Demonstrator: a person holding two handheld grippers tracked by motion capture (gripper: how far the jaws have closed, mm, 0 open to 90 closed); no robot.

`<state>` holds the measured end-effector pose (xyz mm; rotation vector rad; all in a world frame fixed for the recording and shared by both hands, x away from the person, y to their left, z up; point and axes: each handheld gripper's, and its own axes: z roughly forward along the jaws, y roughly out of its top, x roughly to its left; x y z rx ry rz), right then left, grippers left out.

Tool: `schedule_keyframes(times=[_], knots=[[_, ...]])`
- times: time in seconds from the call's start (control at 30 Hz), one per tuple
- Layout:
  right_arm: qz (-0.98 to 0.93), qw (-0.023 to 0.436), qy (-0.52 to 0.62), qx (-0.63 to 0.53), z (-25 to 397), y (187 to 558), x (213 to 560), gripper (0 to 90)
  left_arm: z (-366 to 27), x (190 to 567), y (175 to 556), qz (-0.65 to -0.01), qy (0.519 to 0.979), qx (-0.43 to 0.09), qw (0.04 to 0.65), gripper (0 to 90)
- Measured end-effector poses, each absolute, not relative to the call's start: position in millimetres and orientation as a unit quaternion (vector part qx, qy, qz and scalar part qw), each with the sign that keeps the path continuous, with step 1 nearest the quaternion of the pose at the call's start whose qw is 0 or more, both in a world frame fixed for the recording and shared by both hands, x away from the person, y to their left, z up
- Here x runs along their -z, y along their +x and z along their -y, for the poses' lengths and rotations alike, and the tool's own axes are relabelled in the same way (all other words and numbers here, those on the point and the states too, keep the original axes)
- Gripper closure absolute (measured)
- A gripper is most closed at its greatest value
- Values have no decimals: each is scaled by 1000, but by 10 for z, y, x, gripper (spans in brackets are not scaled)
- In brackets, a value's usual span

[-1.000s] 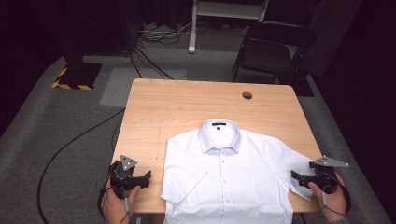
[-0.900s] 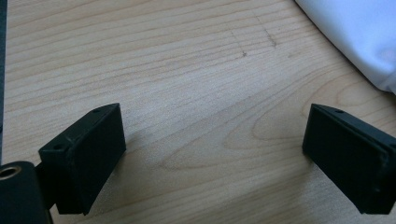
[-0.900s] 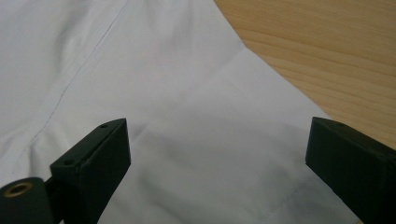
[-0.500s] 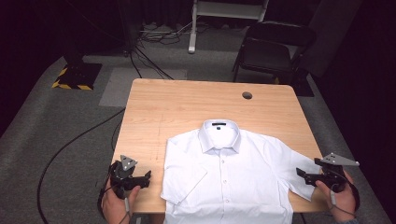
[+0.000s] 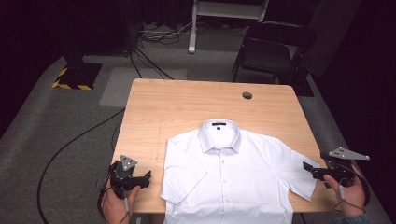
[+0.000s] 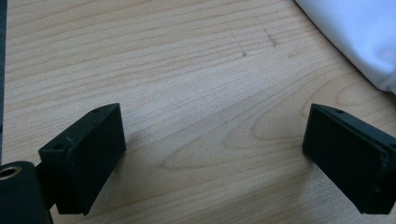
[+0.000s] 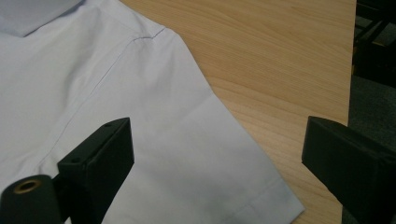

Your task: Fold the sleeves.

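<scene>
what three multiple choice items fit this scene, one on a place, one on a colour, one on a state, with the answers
1. Where does the shirt lie on the table?
A. at the near edge
B. at the far edge, over the hole
C. on the floor

2. What colour is the shirt?
A. black
B. white
C. red

3. How does the right gripper stand?
A. shut on a sleeve
B. shut on nothing
C. open

Answers:
1 A, the high view shows its hem at the person's side.
2 B, it is white in all three views.
3 C, its jaws stand wide apart above the sleeve, holding nothing.
</scene>
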<state>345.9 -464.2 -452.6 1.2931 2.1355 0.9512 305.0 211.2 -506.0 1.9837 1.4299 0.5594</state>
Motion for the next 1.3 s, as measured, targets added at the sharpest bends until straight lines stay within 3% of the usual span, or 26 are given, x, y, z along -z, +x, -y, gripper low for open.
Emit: schedule_keyframes(times=[0.73, 1.2, 1.3], knots=[[-784, 215, 486, -321, 4778, 3663, 4757, 169, -2112, 5060, 3050, -542, 752, -212, 311, 61], [-772, 202, 514, -314, 4912, 3712, 4985, 165, -2112, 5059, 3050, -541, 752, -212, 311, 59], [-772, 202, 510, -319, 4906, 3687, 4979, 251, -2112, 5060, 3050, -541, 752, -212, 311, 59]])
